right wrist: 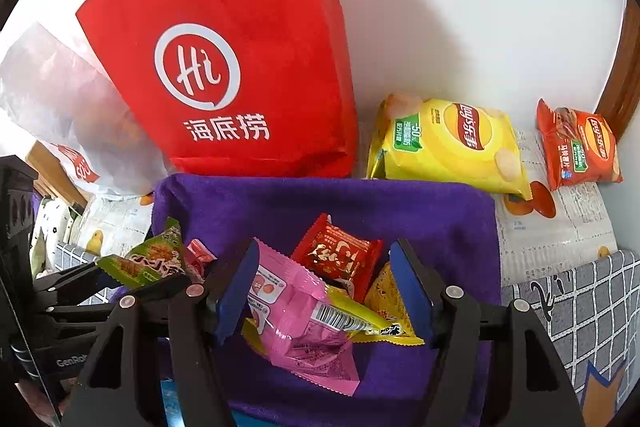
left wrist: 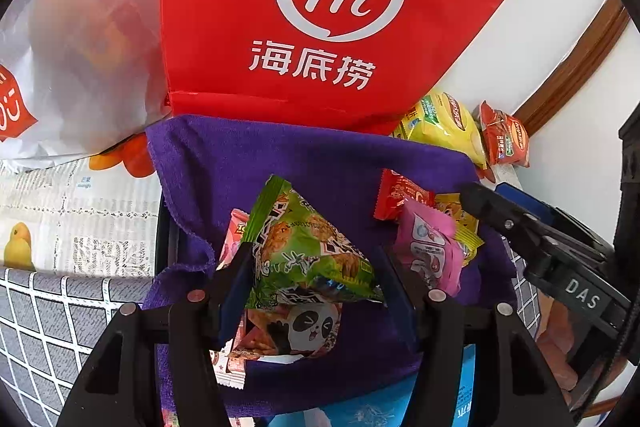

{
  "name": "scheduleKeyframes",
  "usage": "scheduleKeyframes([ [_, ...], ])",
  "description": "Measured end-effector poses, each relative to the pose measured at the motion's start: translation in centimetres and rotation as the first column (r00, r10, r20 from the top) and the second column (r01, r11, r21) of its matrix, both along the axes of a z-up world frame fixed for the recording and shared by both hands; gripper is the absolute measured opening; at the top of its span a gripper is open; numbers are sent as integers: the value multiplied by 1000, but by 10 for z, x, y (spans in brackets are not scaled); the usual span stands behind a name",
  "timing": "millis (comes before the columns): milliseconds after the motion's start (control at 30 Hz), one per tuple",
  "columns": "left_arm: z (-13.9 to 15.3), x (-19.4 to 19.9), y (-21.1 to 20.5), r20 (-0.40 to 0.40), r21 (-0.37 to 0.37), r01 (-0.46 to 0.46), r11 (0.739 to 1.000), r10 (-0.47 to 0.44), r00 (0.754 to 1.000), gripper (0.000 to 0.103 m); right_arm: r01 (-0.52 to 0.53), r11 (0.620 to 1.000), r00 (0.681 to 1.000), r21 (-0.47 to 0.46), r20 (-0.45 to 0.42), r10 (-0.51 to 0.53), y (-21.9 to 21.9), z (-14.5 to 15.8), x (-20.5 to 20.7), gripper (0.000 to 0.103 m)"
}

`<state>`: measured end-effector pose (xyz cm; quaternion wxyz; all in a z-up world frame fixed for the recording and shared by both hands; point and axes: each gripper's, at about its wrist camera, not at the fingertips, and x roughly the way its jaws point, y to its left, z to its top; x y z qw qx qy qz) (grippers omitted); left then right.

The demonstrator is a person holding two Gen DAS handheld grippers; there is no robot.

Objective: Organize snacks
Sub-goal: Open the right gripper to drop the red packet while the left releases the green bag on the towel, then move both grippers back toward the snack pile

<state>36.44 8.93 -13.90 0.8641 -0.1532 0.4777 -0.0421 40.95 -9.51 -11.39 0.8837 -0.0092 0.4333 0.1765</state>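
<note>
My left gripper (left wrist: pixel 314 253) is shut on a green snack packet (left wrist: pixel 312 251) and holds it tilted above a purple cloth (left wrist: pixel 280 155). Under it lie a panda-print packet (left wrist: pixel 304 327) and a pink-and-white one. In the right wrist view a pink packet (right wrist: pixel 296 315) lies on the cloth (right wrist: pixel 320 199) between the blue pads of my right gripper (right wrist: pixel 324 251). That gripper is open, its right pad clear of the packet. A small red packet (right wrist: pixel 340 255) and a yellow one (right wrist: pixel 384 303) lie just beyond and beside the pink one. The left gripper (right wrist: pixel 132 275) with the green packet shows at the left.
A red paper bag (right wrist: pixel 240 67) stands behind the cloth against the white wall. A white plastic bag (left wrist: pixel 80 47) leans to its left. A yellow crisp bag (right wrist: pixel 448 143) and an orange-red one (right wrist: pixel 576 147) lie at the back right on a printed tablecloth (right wrist: pixel 560 227).
</note>
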Motion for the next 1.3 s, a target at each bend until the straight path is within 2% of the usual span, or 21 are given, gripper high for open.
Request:
scheduleKeyframes([
  [267, -3, 1, 1, -15, 2, -12, 1000, 12, 1000, 60, 1, 1000, 1000, -9, 23, -1, 2, 5, -4, 71],
  [500, -2, 2, 1, -16, -9, -10, 1000, 10, 1000, 70, -7, 999, 999, -43, 39, 9, 7, 6, -7, 71],
  [700, 8, -4, 4, 30, -45, -12, 999, 13, 999, 76, -9, 998, 997, -64, 78, 14, 8, 10, -12, 71],
  [933, 23, -14, 7, 91, -51, -11, 999, 15, 996, 79, 12, 998, 996, -55, 90, -7, 1, 15, -12, 71],
  [1200, 33, -18, 11, 108, -70, -2, 998, 10, 994, 79, 39, 998, 993, -46, 109, -34, -6, 22, -14, 71],
  [1300, 37, -20, 11, 114, -56, 5, 998, 1, 993, 79, 36, 998, 992, -48, 119, -30, -5, 24, -16, 71],
])
